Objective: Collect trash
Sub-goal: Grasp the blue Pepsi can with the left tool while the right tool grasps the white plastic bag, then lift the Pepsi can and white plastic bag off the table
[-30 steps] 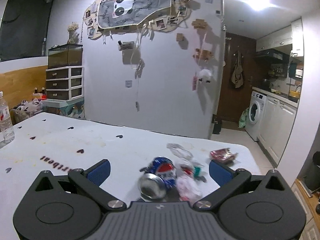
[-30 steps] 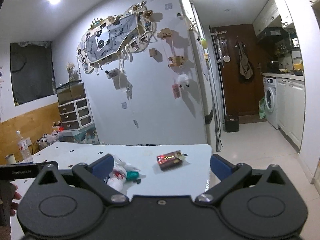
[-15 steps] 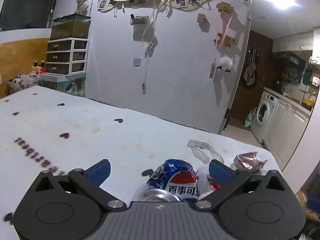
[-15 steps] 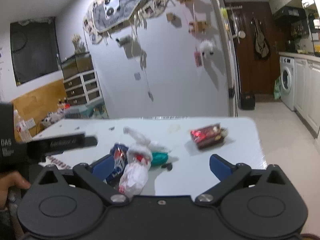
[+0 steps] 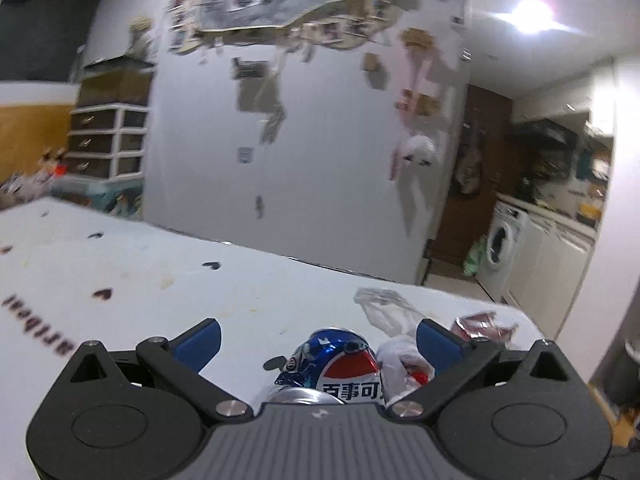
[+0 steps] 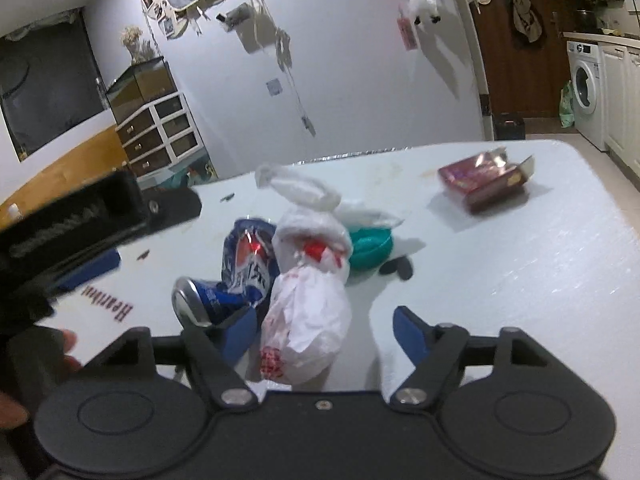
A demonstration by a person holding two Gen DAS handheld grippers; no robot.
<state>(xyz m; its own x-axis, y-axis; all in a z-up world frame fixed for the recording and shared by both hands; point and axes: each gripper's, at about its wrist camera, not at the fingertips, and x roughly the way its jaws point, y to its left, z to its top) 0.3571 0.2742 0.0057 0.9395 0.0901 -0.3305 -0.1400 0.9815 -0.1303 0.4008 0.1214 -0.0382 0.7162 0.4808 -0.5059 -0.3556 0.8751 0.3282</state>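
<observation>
A crushed blue Pepsi can [image 5: 332,368] lies on the white table [image 5: 160,280] between the fingers of my left gripper [image 5: 318,344], which is open and not pressing it. A knotted white plastic bag [image 6: 308,312] with red print lies beside the can [image 6: 236,276], touching it. My right gripper [image 6: 324,330] straddles the bag; its jaws are closing, and the right pad still stands clear of the bag. A teal lid [image 6: 368,248] sits behind the bag. A dark red box [image 6: 484,180] lies farther right.
The left gripper's black body [image 6: 72,216] fills the left of the right wrist view, with a hand [image 6: 60,344] below it. Clear plastic film [image 5: 380,308] lies beyond the can. The table's right edge [image 6: 592,208] drops to the kitchen floor. A wall stands behind the table.
Both grippers came down and forward onto the trash pile. The can now sits between the left fingers, the bag between the right ones. The right jaws have narrowed.
</observation>
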